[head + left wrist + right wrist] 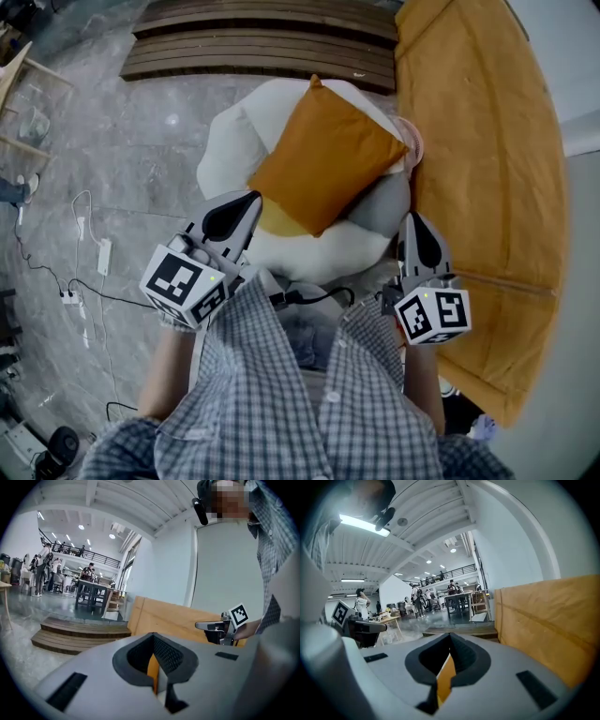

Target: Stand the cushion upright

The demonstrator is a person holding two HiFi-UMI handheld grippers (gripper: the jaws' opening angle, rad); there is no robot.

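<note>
Currently orange cushion [323, 159] lies cornerwise on white-and-grey beanbag [225, 141]. Left gripper [253, 197] jaws pressed together, tip just beside cushion's lower-left edge. Right gripper [412, 218] likewise closed, by beanbag's grey side, apart from cushion. Wooden steps [262, 47] beyond; tan board [487, 169] right; cables [89, 281] on floor, left.

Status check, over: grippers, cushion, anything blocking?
Left gripper, right gripper: both shut, nothing clearly held. Orange cushion lies on white seat, not upright yet. Nothing in the way.
</note>
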